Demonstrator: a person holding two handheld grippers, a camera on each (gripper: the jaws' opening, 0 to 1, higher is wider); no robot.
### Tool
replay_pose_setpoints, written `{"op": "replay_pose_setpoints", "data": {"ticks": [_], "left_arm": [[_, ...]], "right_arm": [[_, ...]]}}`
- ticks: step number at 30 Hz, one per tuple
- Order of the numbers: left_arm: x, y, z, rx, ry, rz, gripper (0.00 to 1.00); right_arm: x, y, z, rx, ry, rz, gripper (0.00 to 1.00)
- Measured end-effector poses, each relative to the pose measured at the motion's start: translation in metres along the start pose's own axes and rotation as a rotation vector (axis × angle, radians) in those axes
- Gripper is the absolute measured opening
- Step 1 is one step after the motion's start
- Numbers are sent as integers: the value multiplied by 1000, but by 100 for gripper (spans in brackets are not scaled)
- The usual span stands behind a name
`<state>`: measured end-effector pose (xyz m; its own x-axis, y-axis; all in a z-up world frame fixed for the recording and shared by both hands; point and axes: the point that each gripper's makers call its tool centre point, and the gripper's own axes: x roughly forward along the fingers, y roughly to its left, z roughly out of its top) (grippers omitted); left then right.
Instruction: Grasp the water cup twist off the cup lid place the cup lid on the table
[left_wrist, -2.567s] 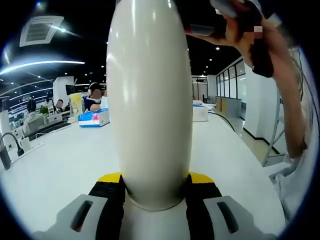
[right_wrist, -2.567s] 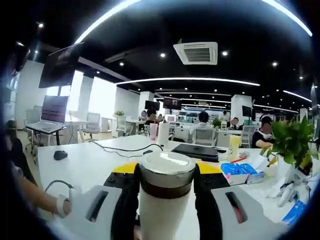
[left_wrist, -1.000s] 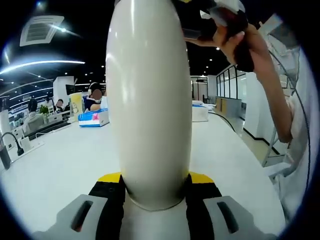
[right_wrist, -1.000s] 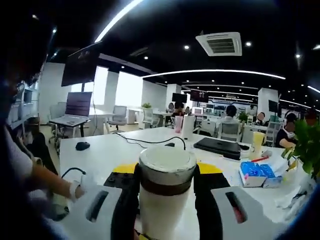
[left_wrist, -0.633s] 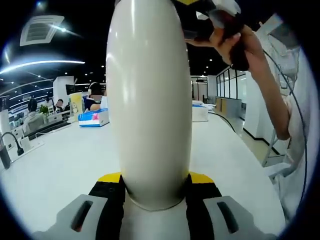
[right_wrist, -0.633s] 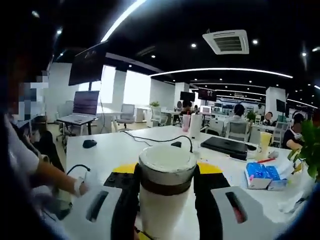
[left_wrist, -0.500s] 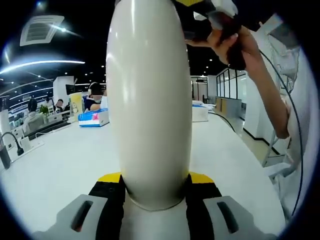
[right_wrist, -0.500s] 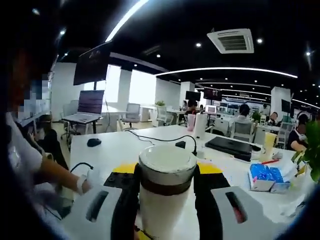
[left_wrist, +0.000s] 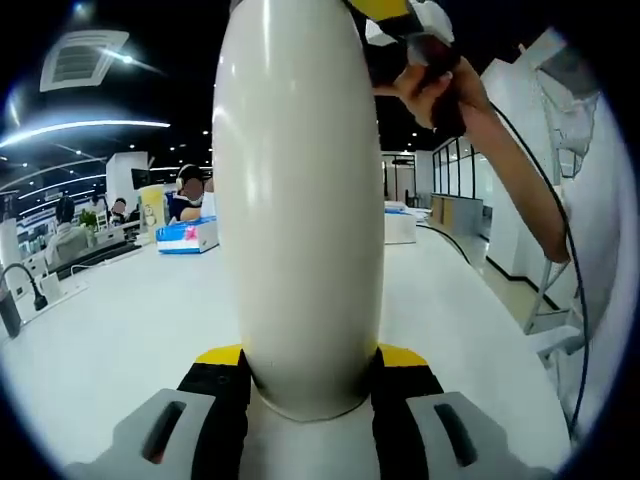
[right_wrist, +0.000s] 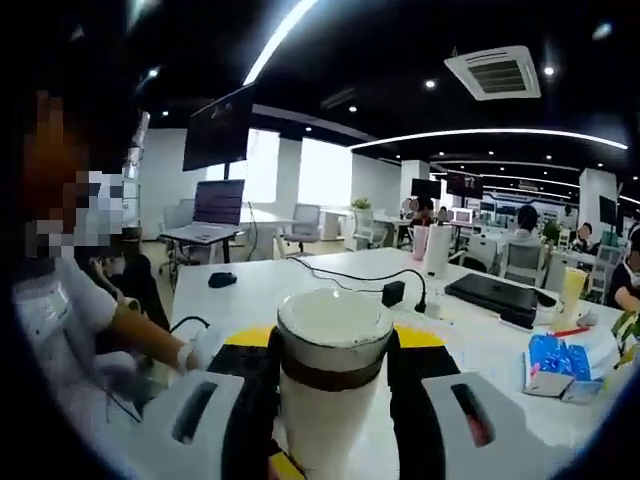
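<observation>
Left gripper (left_wrist: 310, 385) is pinching the cup (left_wrist: 300, 200) body, held upright above the table (left_wrist: 120, 320) | Right gripper (right_wrist: 332, 360) is clamping the lid (right_wrist: 333, 335) | Risk: you are twisting; a weak pinch lets the cup spin or slip.

Glossy smooth cream water cup body (left_wrist: 300, 200), brushed-metal-look cup lid (right_wrist: 334, 335) with matt dark band between right gripper (right_wrist: 333, 365) jaws

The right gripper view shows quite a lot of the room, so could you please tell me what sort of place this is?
Most likely an open-plan office: long white desks with a closed laptop, wall-mounted screens, office chairs, and a ceiling air-conditioning vent.
</observation>
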<state>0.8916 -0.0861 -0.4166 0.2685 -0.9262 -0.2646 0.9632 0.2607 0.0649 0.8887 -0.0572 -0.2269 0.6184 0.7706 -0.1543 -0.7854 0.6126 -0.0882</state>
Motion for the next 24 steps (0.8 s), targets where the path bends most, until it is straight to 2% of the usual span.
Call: {"op": "replay_pose_setpoints", "data": {"ticks": [7, 12, 16, 24], "left_arm": [[0, 0, 0, 0, 0, 0, 49], [0, 0, 0, 1, 1, 0, 49], [-1, -1, 0, 3, 0, -2, 49], [-1, -1, 0, 3, 0, -3, 49]], "right_arm": [[0, -1, 0, -10, -2, 101, 45], [-2, 4, 1, -50, 3, 160, 45], [-2, 6, 0, -23, 5, 202, 45], [-2, 8, 0, -17, -8, 209, 45]]}}
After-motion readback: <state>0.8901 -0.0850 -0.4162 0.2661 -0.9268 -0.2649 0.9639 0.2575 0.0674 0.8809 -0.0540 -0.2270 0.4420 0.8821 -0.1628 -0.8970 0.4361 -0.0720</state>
